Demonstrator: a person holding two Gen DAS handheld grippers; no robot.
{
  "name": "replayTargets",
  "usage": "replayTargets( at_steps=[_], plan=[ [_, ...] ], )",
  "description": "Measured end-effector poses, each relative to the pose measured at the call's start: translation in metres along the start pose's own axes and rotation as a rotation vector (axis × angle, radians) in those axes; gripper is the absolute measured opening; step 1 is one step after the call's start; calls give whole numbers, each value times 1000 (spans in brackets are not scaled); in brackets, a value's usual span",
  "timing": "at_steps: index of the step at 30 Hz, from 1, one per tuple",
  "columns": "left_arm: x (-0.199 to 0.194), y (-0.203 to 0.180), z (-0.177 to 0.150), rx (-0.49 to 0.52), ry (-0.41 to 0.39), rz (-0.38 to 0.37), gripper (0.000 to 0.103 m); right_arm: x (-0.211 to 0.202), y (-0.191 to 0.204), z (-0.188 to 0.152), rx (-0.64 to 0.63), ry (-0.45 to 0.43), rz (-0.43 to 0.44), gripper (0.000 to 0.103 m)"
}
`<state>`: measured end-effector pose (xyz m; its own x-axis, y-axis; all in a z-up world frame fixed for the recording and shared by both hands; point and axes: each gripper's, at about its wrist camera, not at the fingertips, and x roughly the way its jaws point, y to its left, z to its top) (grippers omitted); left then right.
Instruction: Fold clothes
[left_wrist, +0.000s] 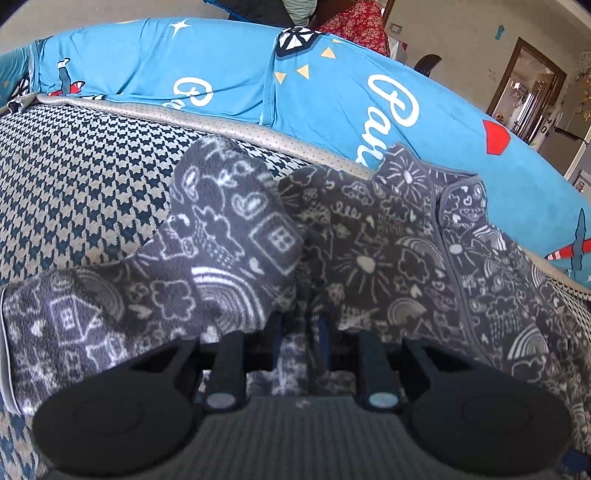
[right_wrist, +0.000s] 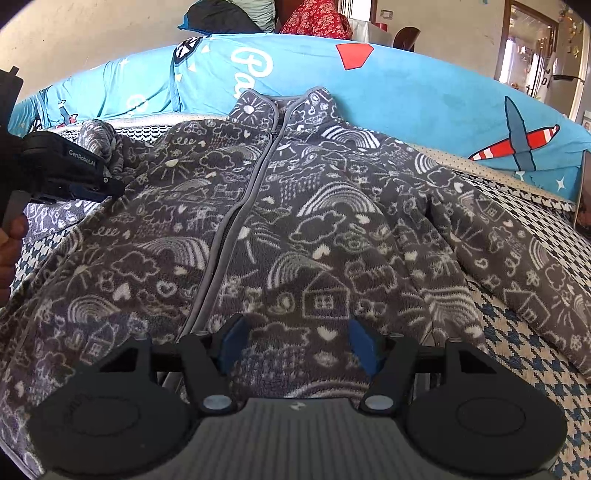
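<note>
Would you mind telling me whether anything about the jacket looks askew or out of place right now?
Yes: the jacket lies front-up and zipped, but one sleeve is bunched up in the left gripper, while the other sleeve lies spread out.

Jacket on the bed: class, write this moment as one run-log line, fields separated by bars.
jacket: spread flat, zipped | left tongs: shut on sleeve, sleeve lifted | right tongs: open, over hem

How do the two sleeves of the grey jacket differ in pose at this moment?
The left sleeve is lifted and bunched, pinched in the left gripper; the right sleeve lies flat and stretched out on the houndstooth cover, untouched. Both share the jacket's white doodle print.
</note>
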<state>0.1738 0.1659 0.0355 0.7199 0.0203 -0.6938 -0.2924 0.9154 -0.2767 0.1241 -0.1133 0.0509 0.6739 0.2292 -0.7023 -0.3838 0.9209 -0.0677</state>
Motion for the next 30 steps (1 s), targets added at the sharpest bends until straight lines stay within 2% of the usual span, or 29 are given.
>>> replayTargets(
  at_steps=[3, 6, 7, 9, 12, 15, 18, 21, 24, 30],
  plan=[
    [-4, -1, -4, -5, 24, -13, 32, 1, 0, 0, 1, 0, -3, 62],
    [-14, -4, -9, -3, 24, -23, 35, 1, 1, 0, -4, -2, -7, 62],
    [-21, -5, -10, 2, 14, -32, 36, 1, 1, -1, -6, -4, -8, 62],
    [-35, -5, -10, 9, -11, -50, 46, 1, 2, -1, -16, -6, -12, 63],
    [-57, 4, -8, -18, -58, -43, 52, 1, 3, -2, -22, -7, -15, 63],
    [-76, 25, -3, -82, -96, -24, 59, 1, 3, -2, -27, -8, -15, 63],
    [-93, 59, 3, -173, -140, 57, 68, 1, 3, -2, -26, -5, -13, 63],
    [-104, 97, 5, -287, -177, 133, 69, 1, 4, -3, -34, -6, -13, 64],
    [-104, 128, 5, -387, -168, 174, 70, 1, 5, -3, -34, -5, -17, 64],
    [-88, 161, 5, -498, -107, 158, 70, 2, 6, -4, -45, -9, -25, 66]
  ],
)
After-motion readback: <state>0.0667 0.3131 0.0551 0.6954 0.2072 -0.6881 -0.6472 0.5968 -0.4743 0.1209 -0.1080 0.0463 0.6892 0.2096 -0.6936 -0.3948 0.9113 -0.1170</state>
